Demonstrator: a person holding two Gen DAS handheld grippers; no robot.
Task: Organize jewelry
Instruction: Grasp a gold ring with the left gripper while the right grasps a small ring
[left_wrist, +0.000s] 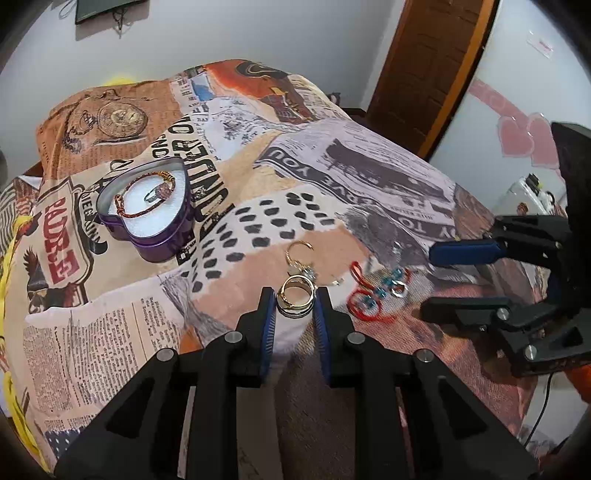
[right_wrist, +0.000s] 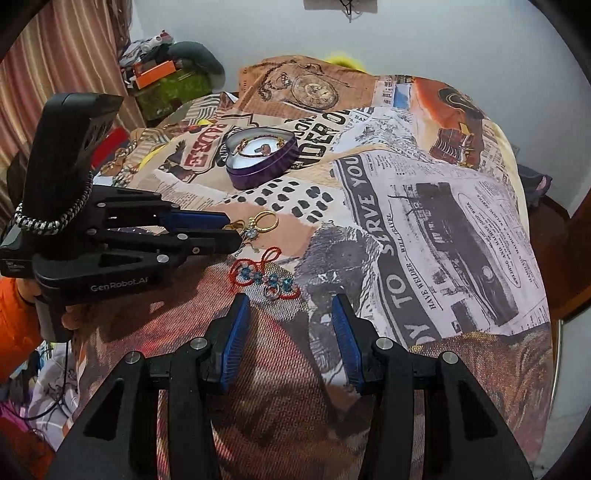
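Gripping, left hand-held gripper (left_wrist: 295, 297): blue-padded fingers (left_wrist: 267, 317) pressed against both sides of a gold ring (left_wrist: 295, 299), which stands upright between the tips, just above the patterned cloth (left_wrist: 110, 332)
Right hand-held gripper (right_wrist: 291, 314): jaws spread wide, nothing between them; tips hover just short of the red-thread piece
Gold ring, contact: the inner pads touch its outer band left and right; the opening faces the left wrist camera
Second gold ring (left_wrist: 300, 248): lies on the cloth just beyond the held ring, with a small pale-stone trinket (left_wrist: 308, 273) between the two; in the right wrist view it sits beside the left gripper's tips (right_wrist: 266, 220)
Red-thread piece (left_wrist: 373, 295): looped red cord carrying blue-green beads and a small silver ring, lying flat on the cloth to the right of the held ring; in the right wrist view it rests directly ahead of the open fingers (right_wrist: 266, 275)
Heart-shaped tin (left_wrist: 147, 214): purple, lid off, white lining; well apart from the loose pieces, toward the far left of the cloth
Tin contents: a thin reddish bracelet (left_wrist: 147, 195) curving around a ring with a pinkish stone (left_wrist: 159, 194)
Support: cloth printed with newspaper and pocket-watch motifs, draped over a bed-like surface; the exact furniture cannot be told
Background: wooden door (left_wrist: 424, 74) at right of the left wrist view; striped curtain (right_wrist: 66, 55) at left of the right wrist view
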